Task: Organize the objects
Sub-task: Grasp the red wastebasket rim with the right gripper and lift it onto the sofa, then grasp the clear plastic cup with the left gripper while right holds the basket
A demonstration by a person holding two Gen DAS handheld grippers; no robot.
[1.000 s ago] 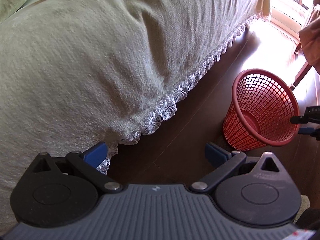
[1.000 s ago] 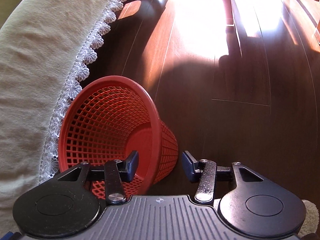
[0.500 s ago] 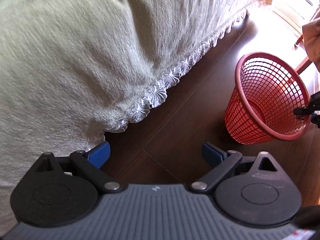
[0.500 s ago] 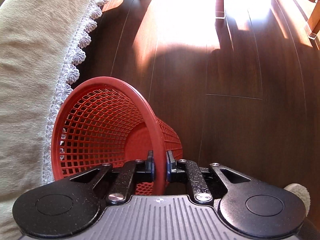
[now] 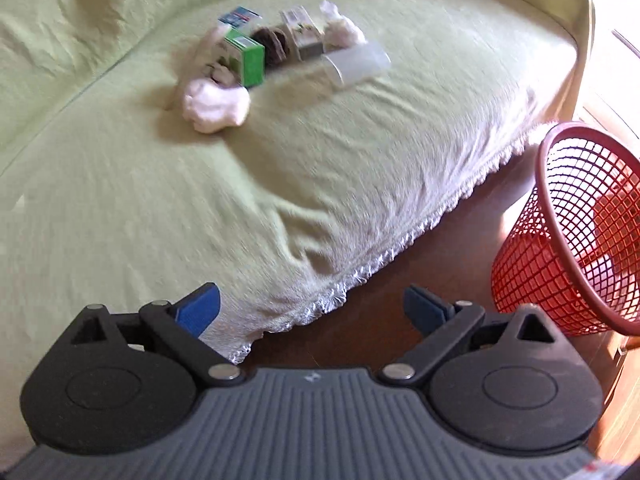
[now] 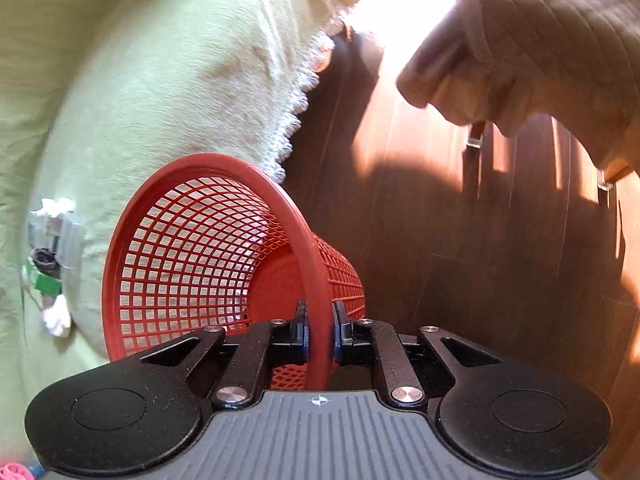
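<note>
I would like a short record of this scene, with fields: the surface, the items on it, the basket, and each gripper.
surface: green bed cover with lace edge
items: green box, clear cup lying on its side, white crumpled tissues
basket: red mesh basket, empty
right gripper: shut on the basket rim
left gripper: open, holding nothing

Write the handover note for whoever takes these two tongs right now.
Right tongs: shut on the rim of the red mesh basket, which hangs tilted and looks empty.
Left tongs: open, holding nothing, above the sofa's edge.
Clutter sits in one pile on the green sofa cover: green box, clear plastic cup on its side, white crumpled tissues, other small packs.
Done: basket gripped.
Left: bring the basket near the pile, probably pick the items up with the left tongs and drop them in.
</note>
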